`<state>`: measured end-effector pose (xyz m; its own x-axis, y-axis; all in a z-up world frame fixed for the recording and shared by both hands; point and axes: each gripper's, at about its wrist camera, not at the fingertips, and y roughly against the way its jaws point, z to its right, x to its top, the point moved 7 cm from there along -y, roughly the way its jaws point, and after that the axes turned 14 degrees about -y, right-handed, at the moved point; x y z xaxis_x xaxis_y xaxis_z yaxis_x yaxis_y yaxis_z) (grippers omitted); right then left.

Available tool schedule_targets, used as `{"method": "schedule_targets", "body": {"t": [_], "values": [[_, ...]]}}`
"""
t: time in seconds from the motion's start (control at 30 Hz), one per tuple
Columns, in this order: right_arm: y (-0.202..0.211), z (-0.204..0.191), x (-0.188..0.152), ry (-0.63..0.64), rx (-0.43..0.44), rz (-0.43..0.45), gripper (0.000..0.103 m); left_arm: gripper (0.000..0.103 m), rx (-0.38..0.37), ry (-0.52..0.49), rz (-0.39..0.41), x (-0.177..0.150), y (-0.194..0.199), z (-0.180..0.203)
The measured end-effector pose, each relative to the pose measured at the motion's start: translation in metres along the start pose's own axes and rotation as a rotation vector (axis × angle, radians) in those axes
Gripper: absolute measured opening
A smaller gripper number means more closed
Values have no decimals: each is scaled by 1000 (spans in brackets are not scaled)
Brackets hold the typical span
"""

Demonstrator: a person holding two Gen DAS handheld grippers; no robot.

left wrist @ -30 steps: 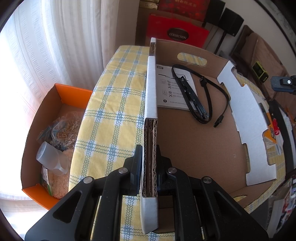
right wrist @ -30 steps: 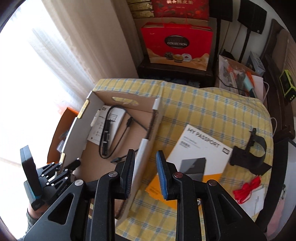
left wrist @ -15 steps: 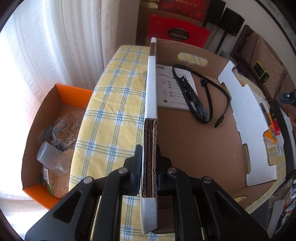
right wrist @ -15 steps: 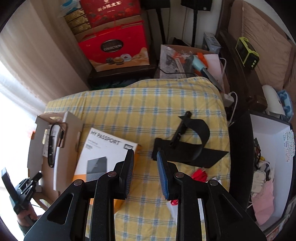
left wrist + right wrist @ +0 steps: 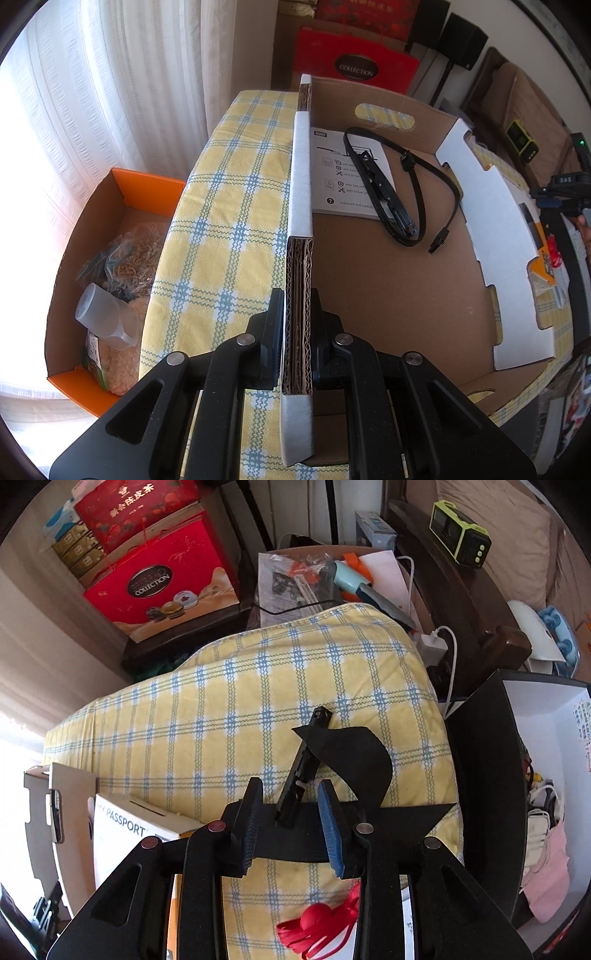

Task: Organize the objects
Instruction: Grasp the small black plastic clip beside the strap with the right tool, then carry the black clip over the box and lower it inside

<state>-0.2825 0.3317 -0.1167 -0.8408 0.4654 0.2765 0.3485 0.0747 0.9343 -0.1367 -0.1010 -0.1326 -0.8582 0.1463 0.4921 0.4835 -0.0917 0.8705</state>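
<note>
- The left gripper is clamped on the near wall of the cardboard box, its pads pressed against both faces of the corrugated edge.
- The box is seen lying open on the checked cloth; a leaflet and a black cable lie on its floor, the cable partly over the leaflet.
- An orange box with a plastic cup is seen beside the cloth, below its edge.
- The right gripper is held over a black strap on the cloth, its jaws opening.
- A stiff black bar of the strap stands between the blue pads, untouched by either.
- A white carton marked "PASSPORT" lies left of the strap, and a red ribbon lies nearer the camera.
</note>
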Motion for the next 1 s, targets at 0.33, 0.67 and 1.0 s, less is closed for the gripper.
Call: {"method": "schedule_targets", "body": {"t": [0.33,0.67,1.0], "values": [[-22,6,5,-26,-36,-4,25,10,-1,1,-2,0,0,-1],[-5,-4,3,-1,24,-7,9,10,-1,0,-1,0,0,-1],[49,-35,-10,83,120,33,10,10,0,2,-2,0,-1,-1]]}}
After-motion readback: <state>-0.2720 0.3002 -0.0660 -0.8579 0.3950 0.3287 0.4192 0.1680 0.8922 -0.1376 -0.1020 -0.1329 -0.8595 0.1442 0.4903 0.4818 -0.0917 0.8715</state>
